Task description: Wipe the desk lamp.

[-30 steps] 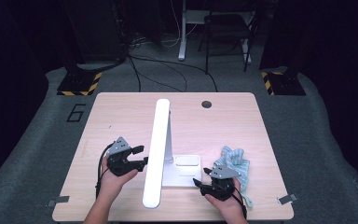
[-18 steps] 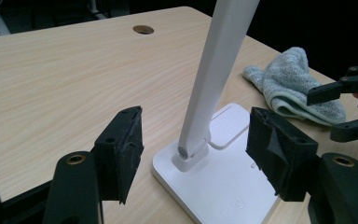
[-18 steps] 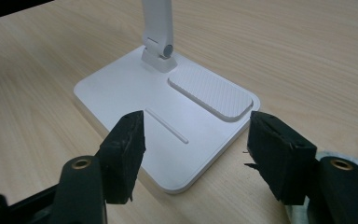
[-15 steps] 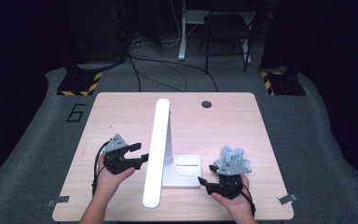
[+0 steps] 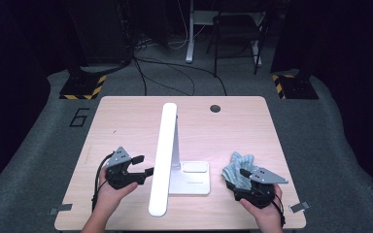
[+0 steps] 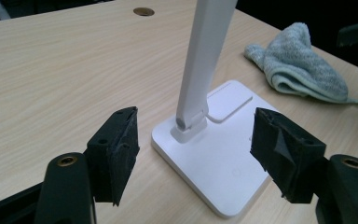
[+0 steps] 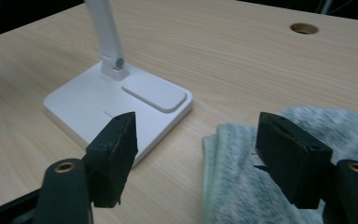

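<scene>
A white desk lamp stands mid-table, its flat base (image 5: 194, 182) under a long arm (image 5: 162, 155) that reaches toward the front edge. A crumpled grey-blue cloth (image 5: 238, 172) lies right of the base. My left gripper (image 5: 143, 165) hovers left of the lamp, aimed at the base (image 6: 214, 158) and the arm's hinge. Its jaws have just been opening and stand open with nothing gripped (image 6: 198, 154). My right gripper (image 5: 235, 180) sits at the cloth's near right side. Its jaws have also just been opening and stand open above the cloth (image 7: 233, 186) without pressing it (image 7: 198, 156).
A round cable hole (image 5: 215, 108) sits near the table's far edge. Bare wood stretches left of the lamp and behind it. Tape marks (image 5: 298, 207) lie at the front corners. A chair (image 5: 235, 34) and cables stand on the floor beyond the table.
My right gripper has moved to the right and lifted, and more of the cloth now shows on its left. Both pairs of jaws stand wider. The left hand has hardly moved.
</scene>
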A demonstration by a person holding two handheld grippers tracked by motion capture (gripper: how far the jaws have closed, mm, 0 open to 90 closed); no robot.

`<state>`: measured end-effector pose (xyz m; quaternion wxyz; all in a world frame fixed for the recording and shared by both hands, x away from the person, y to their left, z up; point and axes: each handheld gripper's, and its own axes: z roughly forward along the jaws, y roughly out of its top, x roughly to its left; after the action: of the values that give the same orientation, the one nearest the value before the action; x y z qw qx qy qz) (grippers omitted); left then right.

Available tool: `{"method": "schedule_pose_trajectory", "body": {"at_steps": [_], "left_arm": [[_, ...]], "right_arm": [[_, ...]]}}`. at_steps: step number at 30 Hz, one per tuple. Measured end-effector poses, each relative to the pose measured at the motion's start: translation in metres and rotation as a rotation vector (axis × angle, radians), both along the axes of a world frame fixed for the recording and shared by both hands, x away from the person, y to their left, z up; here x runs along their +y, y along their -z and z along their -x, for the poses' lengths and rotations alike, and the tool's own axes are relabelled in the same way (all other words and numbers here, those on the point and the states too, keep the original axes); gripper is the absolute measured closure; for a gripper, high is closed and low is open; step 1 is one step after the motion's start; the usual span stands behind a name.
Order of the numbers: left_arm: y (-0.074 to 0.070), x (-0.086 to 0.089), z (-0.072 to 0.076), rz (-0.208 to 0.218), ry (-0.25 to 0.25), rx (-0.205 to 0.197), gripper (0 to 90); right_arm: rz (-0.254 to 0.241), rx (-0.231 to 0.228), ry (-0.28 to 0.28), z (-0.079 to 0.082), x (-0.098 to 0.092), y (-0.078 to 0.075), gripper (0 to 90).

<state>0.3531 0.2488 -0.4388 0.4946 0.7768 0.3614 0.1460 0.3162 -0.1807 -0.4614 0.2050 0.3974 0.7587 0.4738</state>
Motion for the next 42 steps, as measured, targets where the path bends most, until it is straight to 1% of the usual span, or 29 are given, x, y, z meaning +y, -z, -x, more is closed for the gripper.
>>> {"method": "schedule_pose_trajectory", "body": {"at_steps": [2, 4, 5, 8, 10, 11, 12, 14, 17, 18, 19, 20, 21, 22, 23, 24, 25, 26, 28, 29, 30, 31, 32, 33, 36, 38, 39, 41, 42], "left_arm": [[0.004, 0.001, 0.004, -0.005, 0.002, 0.0, 31.8], [0.008, 0.002, 0.007, -0.01, 0.003, 0.007, 31.0], [0.01, 0.003, 0.009, -0.012, 0.002, 0.008, 30.9], [0.021, 0.007, 0.011, 0.0, -0.022, 0.006, 30.7], [0.028, 0.01, 0.01, -0.02, -0.035, 0.014, 31.2], [0.032, 0.01, 0.01, -0.026, -0.051, 0.015, 31.2], [0.035, 0.011, 0.01, -0.047, -0.06, 0.01, 31.5], [0.04, 0.011, 0.009, -0.058, -0.069, 0.009, 32.0], [0.044, 0.011, 0.008, -0.058, -0.064, 0.004, 32.4], [0.046, 0.009, 0.007, -0.048, -0.07, 0.0, 32.4], [0.047, 0.01, 0.007, -0.056, -0.064, 0.011, 32.4], [0.05, 0.009, 0.006, -0.052, -0.073, 0.008, 32.4], [0.051, 0.009, 0.006, -0.048, -0.067, 0.021, 32.4], [0.052, 0.008, 0.006, -0.039, -0.076, 0.015, 32.4], [0.053, 0.008, 0.005, -0.046, -0.072, 0.016, 32.5], [0.053, 0.008, 0.005, -0.045, -0.066, 0.028, 32.5], [0.055, 0.006, 0.004, -0.04, -0.071, 0.022, 32.4], [0.056, 0.006, 0.004, -0.051, -0.059, 0.03, 32.5], [0.058, 0.003, 0.003, -0.055, -0.054, 0.047, 32.4], [0.061, 0.0, 0.002, -0.051, -0.058, 0.04, 32.4], [0.061, 0.0, 0.001, -0.061, -0.049, 0.049, 32.4], [0.062, -0.002, 0.001, -0.058, -0.049, 0.051, 32.5], [0.062, -0.003, 0.001, -0.071, -0.032, 0.058, 32.5], [0.064, -0.005, 0.001, -0.061, -0.036, 0.057, 32.5], [0.064, -0.008, 0.001, -0.084, -0.019, 0.057, 32.5], [0.066, -0.011, 0.001, -0.082, -0.016, 0.056, 32.5], [0.065, -0.012, 0.001, -0.088, -0.009, 0.067, 32.5], [0.066, -0.013, 0.001, -0.092, -0.009, 0.054, 32.5], [0.066, -0.013, 0.001, -0.099, 0.002, 0.068, 32.5]], "right_arm": [[-0.009, 0.005, 0.026, 0.0, -0.004, 0.004, 25.9], [-0.014, 0.023, 0.028, -0.001, -0.005, 0.009, 26.6], [-0.018, 0.02, 0.028, 0.0, -0.005, 0.012, 28.3], [0.013, 0.006, 0.015, 0.001, -0.001, 0.018, 29.0], [0.024, 0.005, 0.022, 0.001, 0.003, 0.023, 29.0], [0.025, 0.001, 0.014, 0.001, 0.004, 0.025, 29.0], [0.027, 0.003, 0.019, 0.0, 0.006, 0.027, 29.3], [0.035, 0.012, 0.024, 0.0, 0.008, 0.03, 29.8], [0.048, -0.001, 0.022, -0.002, 0.008, 0.034, 30.3], [0.048, 0.002, 0.025, -0.002, 0.007, 0.035, 30.5], [0.047, 0.002, 0.027, -0.003, 0.006, 0.036, 30.5], [0.039, 0.011, 0.028, -0.003, 0.006, 0.037, 30.6], [0.038, 0.014, 0.032, -0.004, 0.005, 0.038, 30.6], [0.037, 0.015, 0.039, -0.004, 0.006, 0.04, 30.6], [0.039, 0.017, 0.038, -0.004, 0.006, 0.04, 30.6], [0.033, 0.025, 0.043, -0.004, 0.007, 0.041, 30.6], [0.042, 0.02, 0.035, -0.005, 0.007, 0.042, 30.6], [0.048, 0.029, 0.036, -0.005, 0.008, 0.043, 30.6], [0.053, 0.031, 0.034, -0.005, 0.009, 0.044, 30.6], [0.053, 0.029, 0.026, -0.006, 0.01, 0.045, 30.6], [0.059, 0.028, 0.029, -0.006, 0.011, 0.046, 30.6], [0.059, 0.027, 0.033, -0.006, 0.011, 0.046, 30.6], [0.063, 0.033, 0.025, -0.006, 0.011, 0.046, 30.6], [0.058, 0.039, 0.027, -0.006, 0.012, 0.046, 30.6], [0.058, 0.037, 0.021, -0.006, 0.013, 0.048, 31.1], [0.066, 0.038, 0.014, -0.006, 0.014, 0.048, 31.2], [0.061, 0.041, 0.01, -0.006, 0.015, 0.049, 31.2], [0.073, 0.043, 0.003, -0.006, 0.016, 0.05, 31.2], [0.075, 0.042, 0.005, -0.006, 0.017, 0.05, 31.2]]}}
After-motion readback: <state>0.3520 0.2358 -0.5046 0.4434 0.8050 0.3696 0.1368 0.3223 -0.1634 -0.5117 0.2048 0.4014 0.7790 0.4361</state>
